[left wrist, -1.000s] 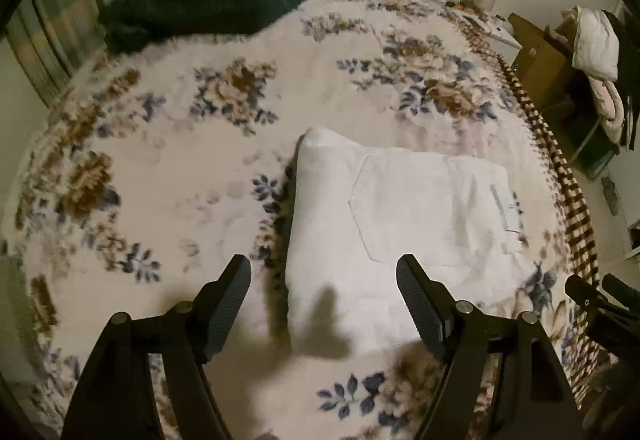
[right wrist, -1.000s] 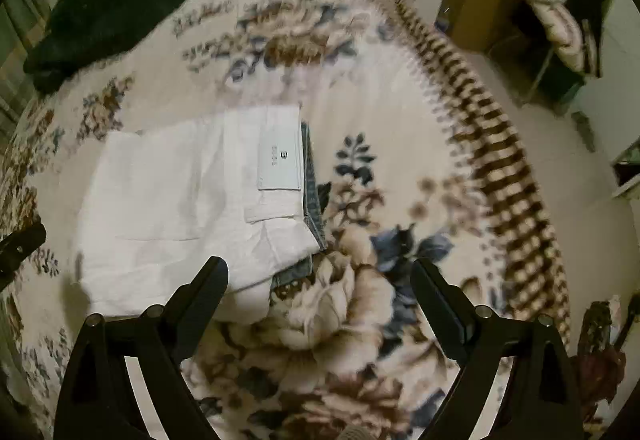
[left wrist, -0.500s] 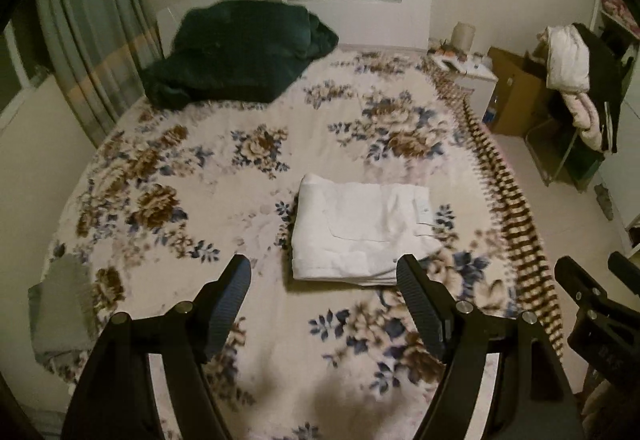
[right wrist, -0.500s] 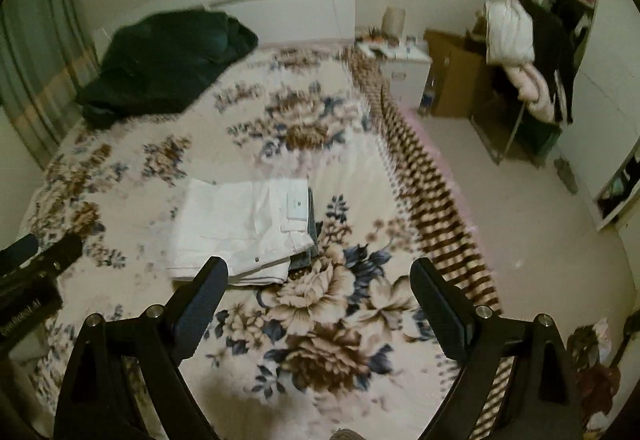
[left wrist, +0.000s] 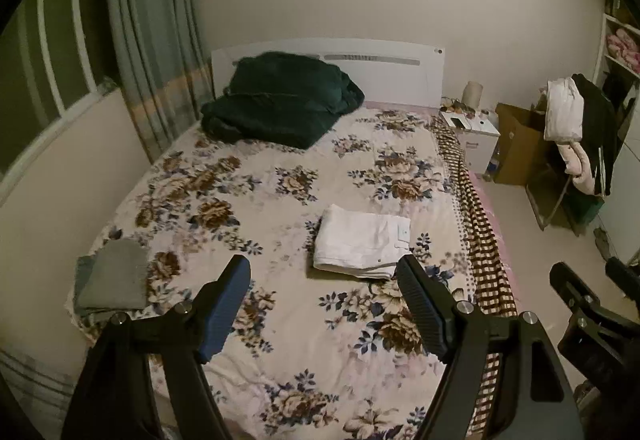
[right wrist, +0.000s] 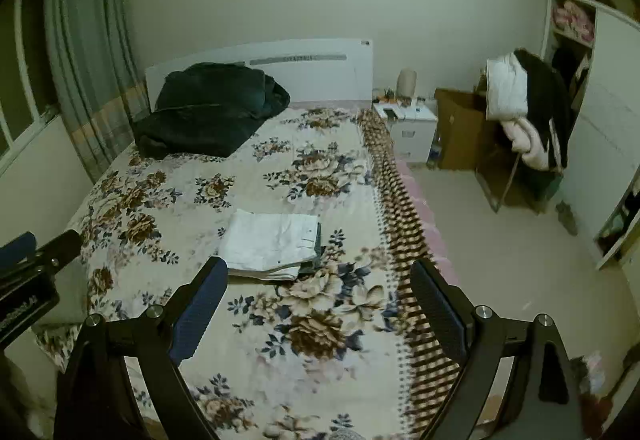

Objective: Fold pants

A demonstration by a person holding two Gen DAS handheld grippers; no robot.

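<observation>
Folded white cotton pants (left wrist: 362, 242): compact rectangle, centre-right of frame in left wrist view, lying flat on floral cream bedspread (left wrist: 248, 199). Darker denim-like layer peeks from under right edge in right wrist view; cannot tell what it is. Fold judged complete; nothing obvious left beyond optional tidy.

Left gripper (left wrist: 324, 304): fingers spread wide, nothing between, well apart from pants. Right gripper (right wrist: 320, 304): fingers spread wide, empty, likewise clear of pants.

Dark green blanket (left wrist: 280, 103) heaped upper left near headboard. Grey folded cloth (left wrist: 114, 276) at lower left bed edge.
</observation>
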